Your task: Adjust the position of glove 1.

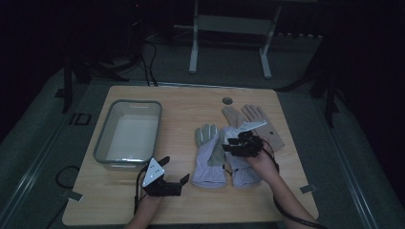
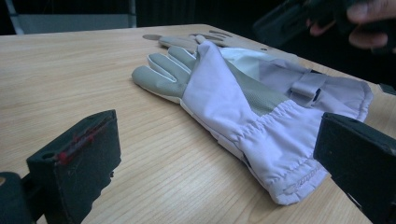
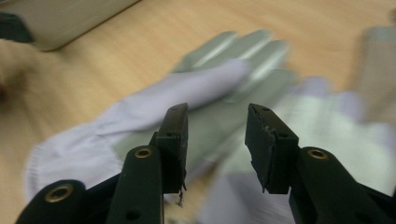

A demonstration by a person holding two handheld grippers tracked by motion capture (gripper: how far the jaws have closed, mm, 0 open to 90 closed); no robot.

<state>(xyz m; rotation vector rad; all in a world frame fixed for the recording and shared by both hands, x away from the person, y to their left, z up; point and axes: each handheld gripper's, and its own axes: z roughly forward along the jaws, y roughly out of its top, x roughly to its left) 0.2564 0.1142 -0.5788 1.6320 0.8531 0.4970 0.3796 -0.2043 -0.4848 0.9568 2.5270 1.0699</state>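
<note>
Two lilac-and-grey gloves lie side by side mid-table, the left glove (image 1: 209,160) palm side up with its cuff toward me, the right glove (image 1: 242,169) partly under my right hand. My right gripper (image 1: 227,144) hovers just over the two gloves; in the right gripper view its jaws (image 3: 217,135) stand apart with nothing between them, above the blurred left glove (image 3: 187,88). My left gripper (image 1: 175,170) rests open on the table, beside the left glove's cuff (image 2: 280,154). Its jaws (image 2: 215,144) are wide and hold nothing.
A grey plastic bin (image 1: 102,138) stands at the left of the wooden table. A tan pair of gloves (image 1: 260,119) lies behind the lilac ones, near a round hole (image 1: 227,100) in the tabletop. A metal stand is on the floor beyond the table.
</note>
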